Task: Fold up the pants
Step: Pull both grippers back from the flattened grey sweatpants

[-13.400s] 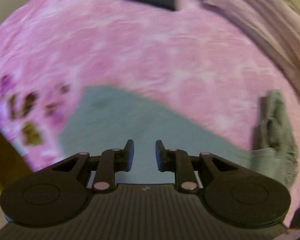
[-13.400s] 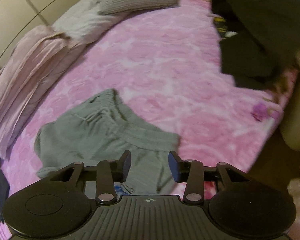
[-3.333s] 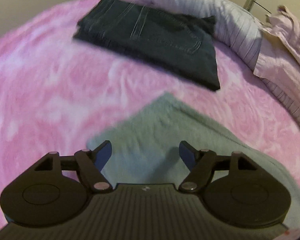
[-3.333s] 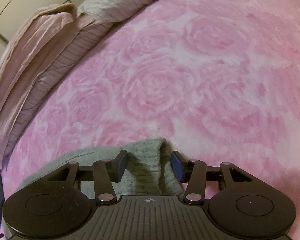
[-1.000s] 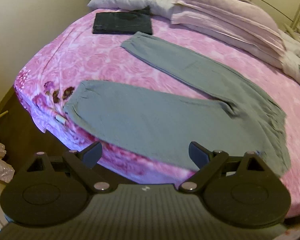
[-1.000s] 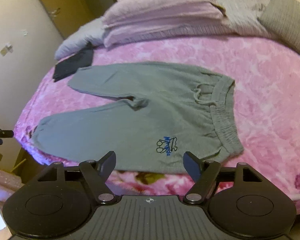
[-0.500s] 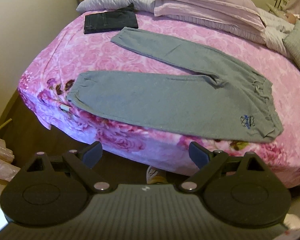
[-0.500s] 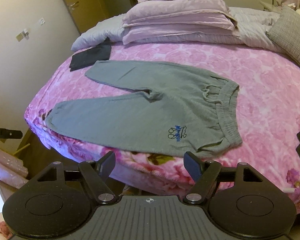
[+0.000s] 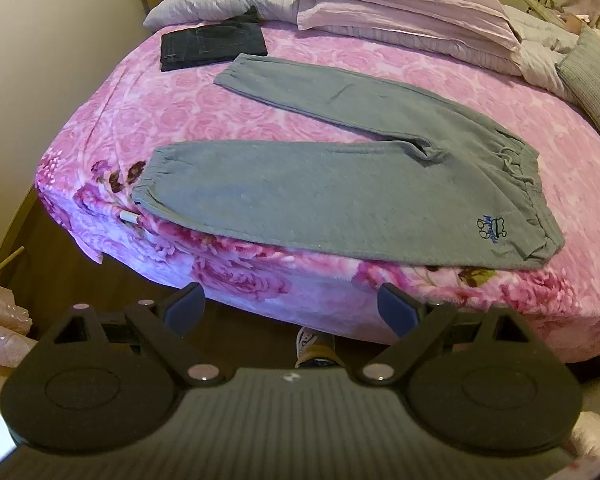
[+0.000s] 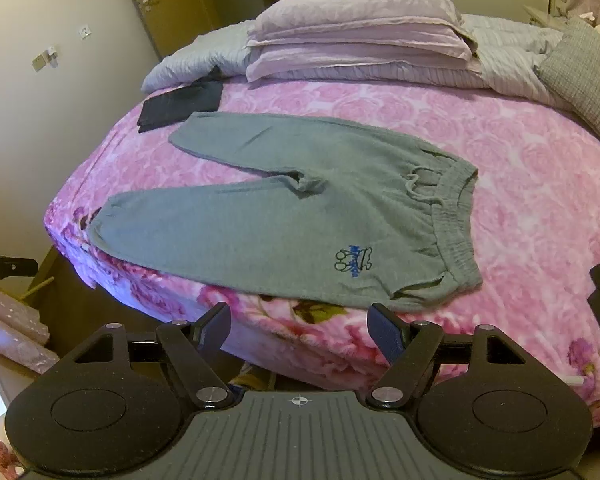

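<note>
Grey sweatpants (image 9: 340, 184) (image 10: 300, 216) lie spread flat on a pink rose-patterned bed (image 9: 172, 120) (image 10: 540, 184). Their legs splay apart toward the left and the waistband with its drawstring points right. A small blue logo (image 9: 490, 229) (image 10: 354, 260) sits near the waistband. The near leg's cuff reaches the bed's front left edge. My left gripper (image 9: 290, 310) hangs open off the bed's front edge, holding nothing. My right gripper (image 10: 298, 330) is open too, in front of the bed below the waistband corner, well apart from the cloth.
Folded dark jeans (image 9: 212, 46) (image 10: 180, 106) rest at the far left of the bed, just past the far leg's cuff. Stacked lilac bedding (image 9: 400, 4) (image 10: 356, 36) and pillows line the headboard side. A shoe (image 9: 314, 346) shows on the floor below. A wall stands left.
Both grippers have drawn back and up from the bed since a second ago, so the whole pants now show. The pants lie unmoved and both grippers stay open.
</note>
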`<state>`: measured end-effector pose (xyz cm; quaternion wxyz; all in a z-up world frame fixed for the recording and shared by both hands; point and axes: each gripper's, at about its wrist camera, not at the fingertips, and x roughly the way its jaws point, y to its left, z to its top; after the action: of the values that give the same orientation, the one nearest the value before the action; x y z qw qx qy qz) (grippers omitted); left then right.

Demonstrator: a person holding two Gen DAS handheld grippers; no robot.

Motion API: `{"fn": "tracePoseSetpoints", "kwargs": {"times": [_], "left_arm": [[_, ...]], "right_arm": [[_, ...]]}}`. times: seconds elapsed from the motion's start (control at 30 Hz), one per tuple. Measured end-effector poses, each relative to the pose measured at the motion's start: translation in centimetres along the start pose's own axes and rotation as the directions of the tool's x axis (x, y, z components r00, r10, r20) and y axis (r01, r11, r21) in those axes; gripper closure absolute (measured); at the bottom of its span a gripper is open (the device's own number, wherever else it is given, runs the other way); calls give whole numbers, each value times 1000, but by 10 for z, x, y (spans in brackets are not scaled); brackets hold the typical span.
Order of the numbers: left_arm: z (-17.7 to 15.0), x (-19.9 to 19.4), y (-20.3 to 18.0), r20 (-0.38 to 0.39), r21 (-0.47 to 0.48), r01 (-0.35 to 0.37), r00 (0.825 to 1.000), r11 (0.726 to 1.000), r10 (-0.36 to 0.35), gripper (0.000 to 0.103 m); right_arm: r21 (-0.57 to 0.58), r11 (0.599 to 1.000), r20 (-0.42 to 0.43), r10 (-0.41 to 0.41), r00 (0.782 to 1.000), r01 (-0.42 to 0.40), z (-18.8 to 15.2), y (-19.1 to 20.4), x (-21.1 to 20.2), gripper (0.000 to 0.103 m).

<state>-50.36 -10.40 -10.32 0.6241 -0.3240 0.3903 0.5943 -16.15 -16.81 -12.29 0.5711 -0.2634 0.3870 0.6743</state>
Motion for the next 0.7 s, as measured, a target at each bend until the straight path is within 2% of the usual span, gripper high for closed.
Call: {"fn": "tracePoseSetpoints", "kwargs": {"times": [0.7], "left_arm": [[-2,6,-13,-11,17,6,1000,1000,-5,12]], "right_arm": [[3,1000,-5,-1,1000,1,-1,-5,2,31]]}}
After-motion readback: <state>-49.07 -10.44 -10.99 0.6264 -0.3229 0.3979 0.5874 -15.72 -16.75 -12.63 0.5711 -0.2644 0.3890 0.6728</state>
